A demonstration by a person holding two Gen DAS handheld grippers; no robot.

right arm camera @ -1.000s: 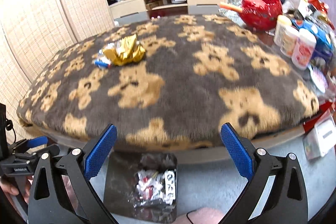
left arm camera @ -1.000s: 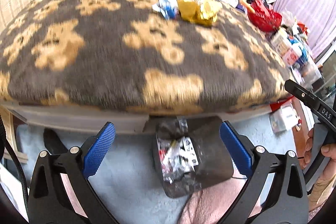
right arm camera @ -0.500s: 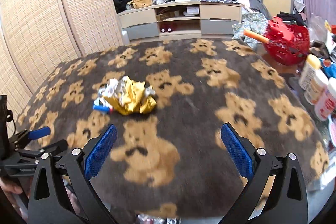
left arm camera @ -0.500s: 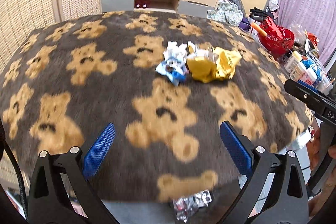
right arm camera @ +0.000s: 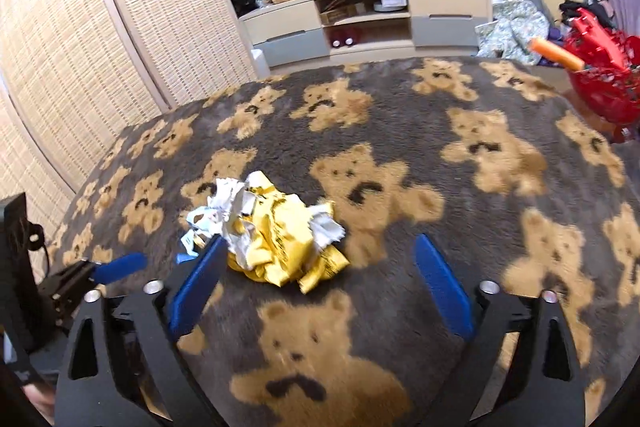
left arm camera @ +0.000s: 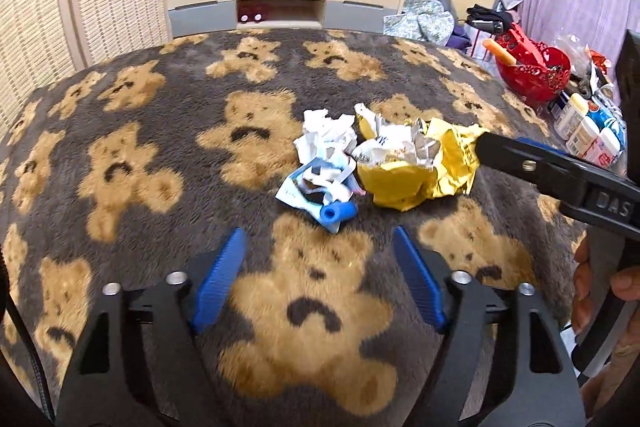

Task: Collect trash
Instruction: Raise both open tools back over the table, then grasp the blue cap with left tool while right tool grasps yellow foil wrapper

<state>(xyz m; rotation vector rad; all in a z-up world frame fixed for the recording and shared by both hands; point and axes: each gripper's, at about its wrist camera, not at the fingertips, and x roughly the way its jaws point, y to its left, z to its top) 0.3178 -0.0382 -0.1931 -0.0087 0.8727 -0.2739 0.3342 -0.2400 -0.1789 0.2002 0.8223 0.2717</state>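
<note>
Reach step. Trash pile on blanket [left arm camera: 120,131] centre: yellow wrapper [left arm camera: 416,171], white-blue wrapper [left arm camera: 320,175] just left. Left gripper [left arm camera: 320,283] near side, right gripper [right arm camera: 320,283] beside yellow; both apart, jaws just been closing, nothing between. Next: push forward, straddle one piece, pinch.

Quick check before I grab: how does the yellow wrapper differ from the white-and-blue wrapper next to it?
The yellow wrapper is the bigger, puffier crumple with a silvery inside; the white-and-blue wrapper is smaller and flatter. In the left wrist view the yellow wrapper lies right of the white-and-blue wrapper, with the right hand-held gripper close to it. Both are crumpled, touching, and lie on the bear-print blanket.
</note>
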